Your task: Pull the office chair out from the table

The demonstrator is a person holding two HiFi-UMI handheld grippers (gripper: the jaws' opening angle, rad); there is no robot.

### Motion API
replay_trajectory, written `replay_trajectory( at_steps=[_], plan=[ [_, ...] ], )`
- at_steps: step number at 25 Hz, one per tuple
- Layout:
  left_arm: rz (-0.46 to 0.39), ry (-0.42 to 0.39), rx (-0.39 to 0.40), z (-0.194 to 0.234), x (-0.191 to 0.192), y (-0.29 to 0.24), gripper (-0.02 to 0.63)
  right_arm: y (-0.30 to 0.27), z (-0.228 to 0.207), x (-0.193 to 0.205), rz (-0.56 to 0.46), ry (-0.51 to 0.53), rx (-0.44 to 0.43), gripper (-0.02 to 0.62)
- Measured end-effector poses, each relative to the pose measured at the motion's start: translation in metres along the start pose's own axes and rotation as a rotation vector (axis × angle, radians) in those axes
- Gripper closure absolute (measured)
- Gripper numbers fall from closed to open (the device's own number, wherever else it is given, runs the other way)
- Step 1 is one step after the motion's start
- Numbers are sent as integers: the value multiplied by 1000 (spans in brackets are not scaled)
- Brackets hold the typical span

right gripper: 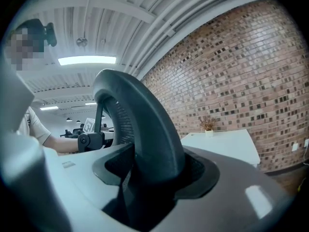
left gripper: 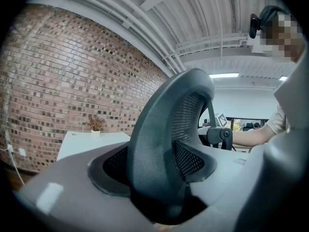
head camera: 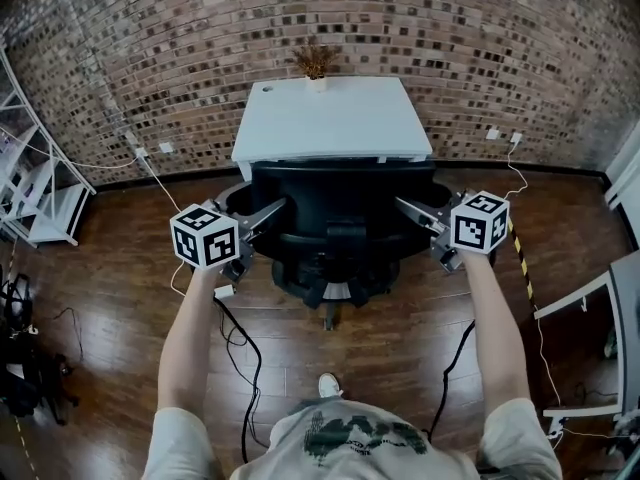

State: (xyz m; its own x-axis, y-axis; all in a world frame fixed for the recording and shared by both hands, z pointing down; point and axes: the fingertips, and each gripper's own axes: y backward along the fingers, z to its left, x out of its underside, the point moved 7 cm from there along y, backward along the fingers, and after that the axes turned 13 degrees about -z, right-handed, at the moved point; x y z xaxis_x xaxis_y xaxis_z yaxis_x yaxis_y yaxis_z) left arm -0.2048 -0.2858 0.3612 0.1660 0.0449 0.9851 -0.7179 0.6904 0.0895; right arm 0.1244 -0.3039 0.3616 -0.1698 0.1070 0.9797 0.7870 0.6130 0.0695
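- nearest the head camera, the person's pale printed shirt (head camera: 350, 438) is seen at the bottom edge, with one white shoe (head camera: 328, 384) just beyond it on the wooden floor (head camera: 400, 348).
- both bare forearms are stretched forward, each ending in a marker cube.
- the left gripper (head camera: 268, 218) is clamped on the left edge of the office chair (head camera: 340, 228); in the left gripper view the dark curved rim of the backrest (left gripper: 159, 129) is seen wedged between the two grey jaws, with mesh showing on either side of it.
- the right gripper (head camera: 412, 213) is clenched in the same way on the right edge; in the right gripper view the rim is held between the jaws, which stand wide around it.
- the office chair is placed with its back towards the person and its front close against the near edge of the white table (head camera: 330, 118); its star base is visible on the floor below the backrest.
- whether the seat is tucked under the tabletop cannot be told.
- a small dried plant (head camera: 315, 61) is set at the table's far edge, against the brick wall (head camera: 450, 48).
- black cables (head camera: 245, 358) are trailed across the floor from the grippers towards the person.
- a white shelf frame (head camera: 40, 198) is seen at the far left.
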Motion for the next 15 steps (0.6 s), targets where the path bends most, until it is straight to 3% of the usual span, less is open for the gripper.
replay_trajectory(
  at_steps=[15],
  plan=[
    [5,-2,-50,-67,4,46,304,50,47,3,3,5,-45,321]
  ],
)
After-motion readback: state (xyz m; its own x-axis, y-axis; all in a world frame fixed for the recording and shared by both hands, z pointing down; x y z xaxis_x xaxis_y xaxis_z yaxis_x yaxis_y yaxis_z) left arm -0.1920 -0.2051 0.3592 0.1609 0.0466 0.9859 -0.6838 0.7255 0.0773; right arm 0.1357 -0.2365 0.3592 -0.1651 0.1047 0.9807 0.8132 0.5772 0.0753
